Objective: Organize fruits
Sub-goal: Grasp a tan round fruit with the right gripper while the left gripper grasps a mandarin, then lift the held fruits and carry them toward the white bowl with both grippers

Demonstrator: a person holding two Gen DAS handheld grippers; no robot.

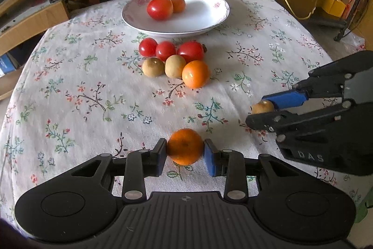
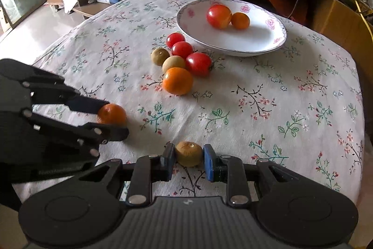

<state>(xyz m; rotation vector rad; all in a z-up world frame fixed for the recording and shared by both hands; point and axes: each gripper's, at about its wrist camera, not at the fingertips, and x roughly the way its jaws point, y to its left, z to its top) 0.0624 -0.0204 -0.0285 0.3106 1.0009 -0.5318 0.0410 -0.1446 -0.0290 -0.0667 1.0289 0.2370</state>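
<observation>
My left tongs (image 1: 185, 151) clench an orange (image 1: 185, 146); my right tongs (image 2: 188, 155) pinch a brown fruit (image 2: 188, 153). The plate (image 1: 209, 20) lies at twelve o'clock across the bench (image 1: 70, 85), nearer my left.

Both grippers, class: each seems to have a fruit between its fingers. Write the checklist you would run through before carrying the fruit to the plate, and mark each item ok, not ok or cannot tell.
1. Left gripper shut on the orange, pads touching both sides: ok.
2. Right gripper shut on the brown fruit, pads touching both sides: ok.
3. Fruit lifted off the cloth: cannot tell.
4. Room in the plate, which holds only a tomato and a small orange: ok.
5. Route to the plate: not ok going straight, because the fruit cluster lies in front of it; go over or around.
6. Grippers apart from each other: ok.
</observation>
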